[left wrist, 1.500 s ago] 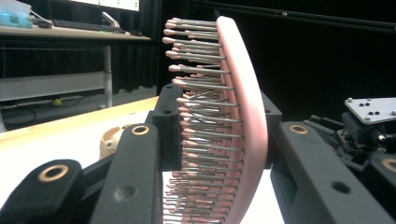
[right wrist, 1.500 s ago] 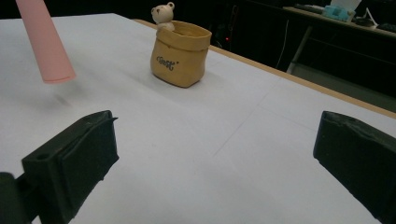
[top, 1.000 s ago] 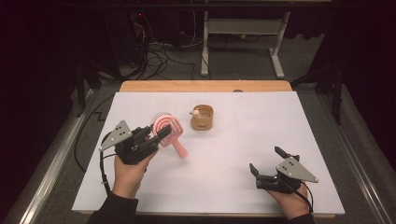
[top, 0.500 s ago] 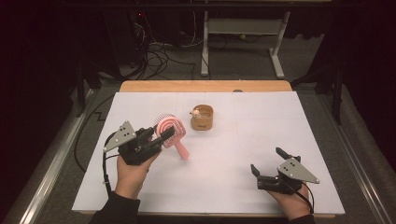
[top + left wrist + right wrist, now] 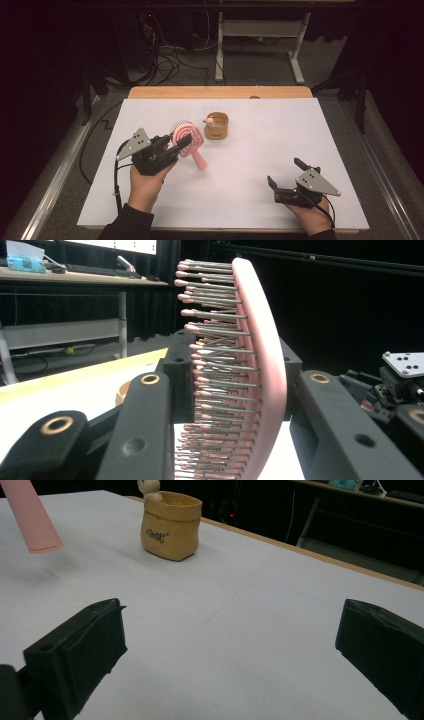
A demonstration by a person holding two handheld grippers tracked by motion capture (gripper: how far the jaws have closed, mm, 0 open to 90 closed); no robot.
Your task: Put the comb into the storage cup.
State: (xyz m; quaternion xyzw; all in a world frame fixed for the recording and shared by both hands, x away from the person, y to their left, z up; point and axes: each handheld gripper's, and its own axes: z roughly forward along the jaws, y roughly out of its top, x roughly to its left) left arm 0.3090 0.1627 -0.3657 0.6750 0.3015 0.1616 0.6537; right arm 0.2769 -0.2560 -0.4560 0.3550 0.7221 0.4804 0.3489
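Note:
My left gripper [image 5: 182,142] is shut on the head of a pink hairbrush [image 5: 186,134], held a little above the white table at the left. The brush handle [image 5: 199,160] slopes down to the right, its end just off the sheet. In the left gripper view the bristled head [image 5: 260,365] stands on edge between the two black jaws, bristles to the left. A tan sack-shaped pot [image 5: 217,126] with a small figure on its rim stands at mid table, just beyond the brush. My right gripper [image 5: 284,171] rests at the front right, open and empty, facing the pot [image 5: 171,526].
A white sheet [image 5: 280,135] covers the table, with a wooden edge [image 5: 220,92] at the back. Beyond it are a metal desk frame [image 5: 260,35] and cables on the dark floor. A rail [image 5: 55,175] runs along the left side.
The left gripper has shifted slightly to the right with the hairbrush still in it. The right gripper has stayed where it was.

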